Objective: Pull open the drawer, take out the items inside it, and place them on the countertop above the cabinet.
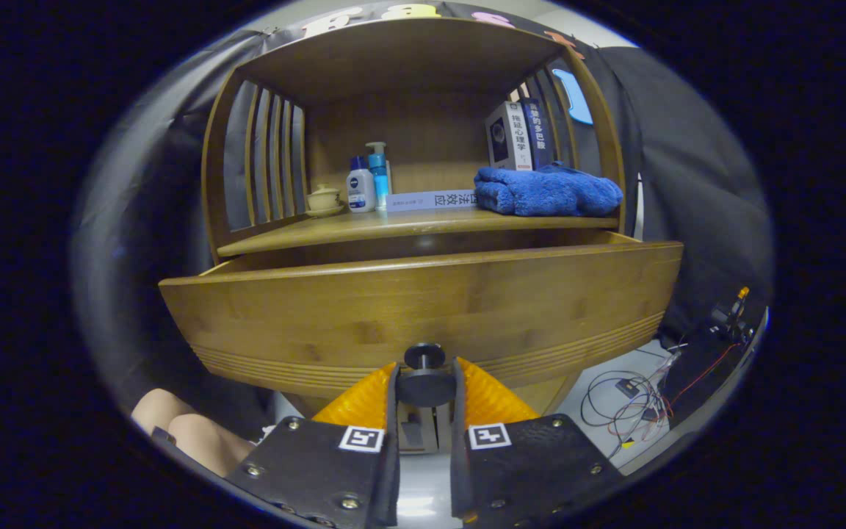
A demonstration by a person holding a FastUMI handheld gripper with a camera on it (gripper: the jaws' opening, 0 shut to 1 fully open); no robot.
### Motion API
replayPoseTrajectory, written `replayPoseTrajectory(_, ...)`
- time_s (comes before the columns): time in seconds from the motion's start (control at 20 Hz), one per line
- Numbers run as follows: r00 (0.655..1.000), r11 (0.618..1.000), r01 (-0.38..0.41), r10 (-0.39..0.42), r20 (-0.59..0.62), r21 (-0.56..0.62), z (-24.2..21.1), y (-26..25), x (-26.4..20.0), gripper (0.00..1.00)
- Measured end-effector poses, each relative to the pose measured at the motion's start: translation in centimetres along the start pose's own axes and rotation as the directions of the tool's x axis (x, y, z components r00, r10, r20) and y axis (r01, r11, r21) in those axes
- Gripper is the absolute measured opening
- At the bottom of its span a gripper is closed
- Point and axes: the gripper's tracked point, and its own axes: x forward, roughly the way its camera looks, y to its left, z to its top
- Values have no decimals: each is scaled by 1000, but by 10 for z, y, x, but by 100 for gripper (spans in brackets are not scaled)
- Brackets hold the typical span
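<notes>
Your gripper [425,386] is pinching the knob [424,357] on the drawer [423,308], both fingers pressed on it. Drawer sits pulled out from under the countertop [364,228]; its inside is hidden. Towel [548,191], bottles [361,185], books [518,136] are up top.

Drawer [423,294] and surface [408,224]: smooth, satin wood. Towel [548,192]: fluffy cloth. Knob [424,373]: matt dark, clamped in the gripper [424,382].
</notes>
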Motion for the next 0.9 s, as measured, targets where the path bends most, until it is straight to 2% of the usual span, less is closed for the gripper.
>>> replayPoseTrajectory(0.65,997,999,8,-4,-81,46,-35,-5,-67,28)
replayPoseTrajectory(0.9,997,999,3,0,-76,36,-35,-4,-70,28)
